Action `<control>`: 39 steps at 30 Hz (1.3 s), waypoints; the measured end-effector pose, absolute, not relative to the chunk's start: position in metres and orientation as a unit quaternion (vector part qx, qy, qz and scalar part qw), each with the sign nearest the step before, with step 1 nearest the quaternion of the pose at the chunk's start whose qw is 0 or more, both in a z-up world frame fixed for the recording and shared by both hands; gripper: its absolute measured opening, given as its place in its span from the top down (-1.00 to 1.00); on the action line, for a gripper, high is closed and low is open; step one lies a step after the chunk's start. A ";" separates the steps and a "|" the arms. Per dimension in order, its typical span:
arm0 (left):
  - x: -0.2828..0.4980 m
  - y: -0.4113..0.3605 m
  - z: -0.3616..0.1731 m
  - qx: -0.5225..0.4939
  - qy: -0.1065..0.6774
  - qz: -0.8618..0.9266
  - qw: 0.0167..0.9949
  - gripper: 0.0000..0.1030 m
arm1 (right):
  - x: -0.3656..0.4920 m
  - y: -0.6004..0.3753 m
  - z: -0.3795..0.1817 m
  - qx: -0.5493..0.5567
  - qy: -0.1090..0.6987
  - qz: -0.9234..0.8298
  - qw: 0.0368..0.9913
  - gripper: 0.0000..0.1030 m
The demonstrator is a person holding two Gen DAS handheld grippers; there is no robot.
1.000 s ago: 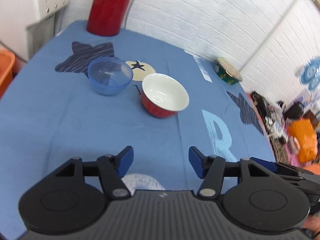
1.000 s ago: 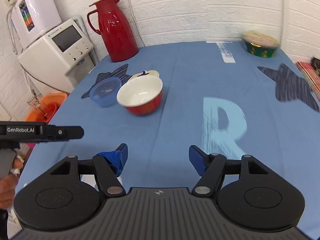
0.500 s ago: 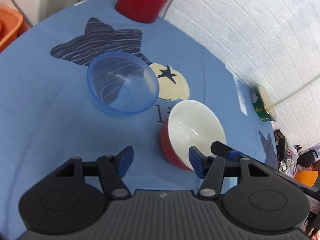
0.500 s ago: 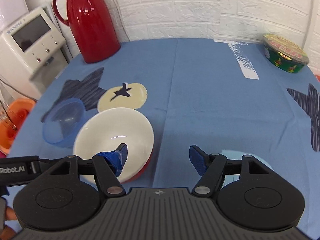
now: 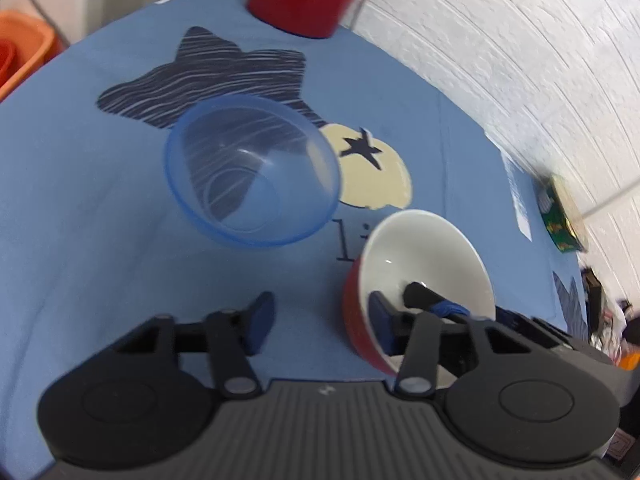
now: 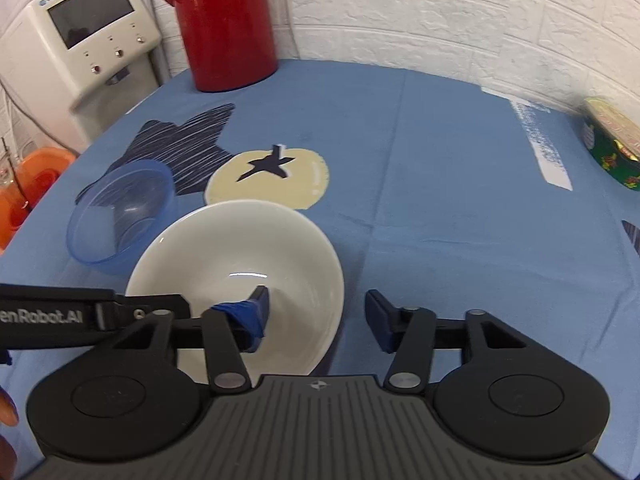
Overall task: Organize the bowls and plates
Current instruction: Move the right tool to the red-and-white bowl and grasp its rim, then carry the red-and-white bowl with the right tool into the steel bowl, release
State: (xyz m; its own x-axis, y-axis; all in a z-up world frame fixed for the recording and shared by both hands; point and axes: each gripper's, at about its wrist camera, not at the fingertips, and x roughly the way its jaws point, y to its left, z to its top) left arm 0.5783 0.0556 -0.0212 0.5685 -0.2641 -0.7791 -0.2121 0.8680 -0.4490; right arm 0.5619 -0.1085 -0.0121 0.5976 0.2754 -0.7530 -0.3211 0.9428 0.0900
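Observation:
A red bowl with a white inside [image 6: 240,256] stands upright on the blue tablecloth [image 6: 440,200]. A translucent blue bowl [image 6: 120,216] sits just to its left. My right gripper [image 6: 316,314] is open and straddles the red bowl's right rim, with its left finger [image 6: 252,314] inside the bowl and the other outside. In the left wrist view the blue bowl [image 5: 252,172] lies ahead and the red bowl [image 5: 424,272] is to the right. My left gripper [image 5: 320,316] is open and holds nothing. Its right finger [image 5: 380,320] is against the red bowl's near left wall.
A tall red thermos [image 6: 224,24] stands at the back of the table, beside a white appliance [image 6: 80,48] off the table's left. A green tin [image 6: 612,144] sits at the far right edge. An orange basin [image 6: 36,184] is below the left edge.
Both grippers have moved forward to the red bowl. The right gripper's left finger now sits deeper inside it, and the left gripper has closed in on its left wall.

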 end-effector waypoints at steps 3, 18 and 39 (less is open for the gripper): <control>0.577 0.047 -0.015 -0.234 0.469 -0.040 0.851 1.00 | 0.553 -0.102 -0.010 -0.023 0.416 0.187 0.890 0.55; 0.503 0.031 0.002 -0.185 0.494 -0.082 0.845 1.00 | 0.461 -0.118 0.002 -0.033 0.434 0.186 0.881 0.52; 0.348 -0.023 0.056 -0.113 0.451 -0.140 0.874 1.00 | 0.294 -0.165 0.037 -0.016 0.384 0.157 0.910 0.43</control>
State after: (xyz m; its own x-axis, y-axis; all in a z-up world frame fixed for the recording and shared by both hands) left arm 0.3476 -0.0233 0.0561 0.5543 -0.3470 -0.7565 0.1435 0.9352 -0.3238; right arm 0.2940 -0.1654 0.0374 0.6554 0.2733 -0.7041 -0.2982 0.9501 0.0911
